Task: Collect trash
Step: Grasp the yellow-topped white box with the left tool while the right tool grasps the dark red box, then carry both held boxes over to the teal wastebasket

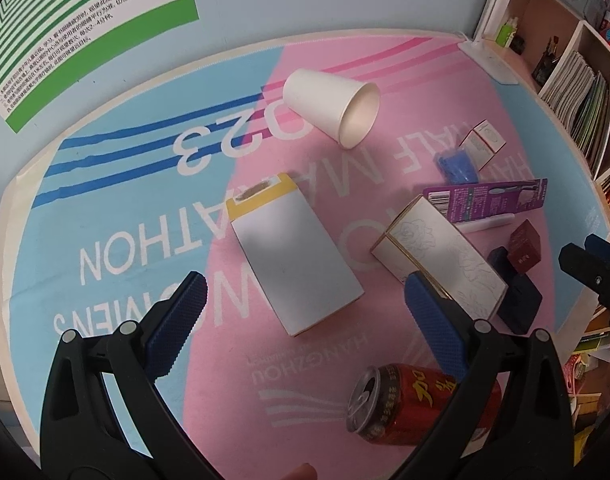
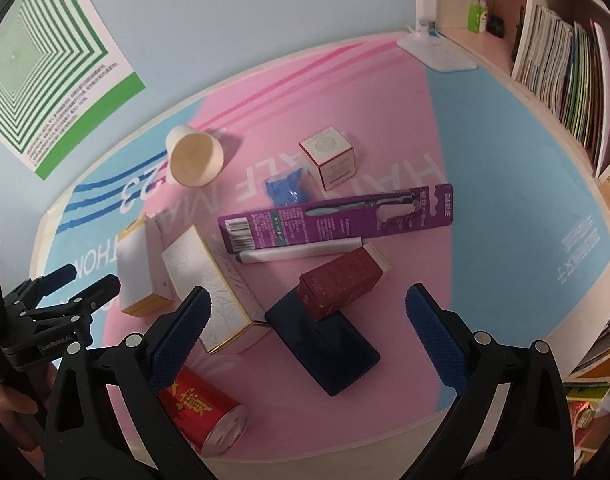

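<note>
Trash lies scattered on a pink and blue mat [image 1: 117,208]. A white paper cup [image 1: 331,106] lies on its side at the back. A white box with a yellow end [image 1: 293,256] lies between my left gripper's open jaws [image 1: 305,312], a little beyond the tips. A red can [image 1: 409,404] lies near the front. A white and gold box [image 2: 213,288], a dark red box [image 2: 337,284] on a navy case [image 2: 329,344], a purple toothbrush pack [image 2: 337,216], a blue wad [image 2: 285,190] and a small white cube box [image 2: 333,158] lie ahead of my open, empty right gripper [image 2: 309,324].
A shelf unit with books and magazines [image 2: 561,64] stands along the right. A white lamp base [image 2: 437,52] sits at the back right corner. A green striped poster [image 2: 45,68] hangs on the blue wall. A white marker [image 2: 301,254] lies beside the purple pack.
</note>
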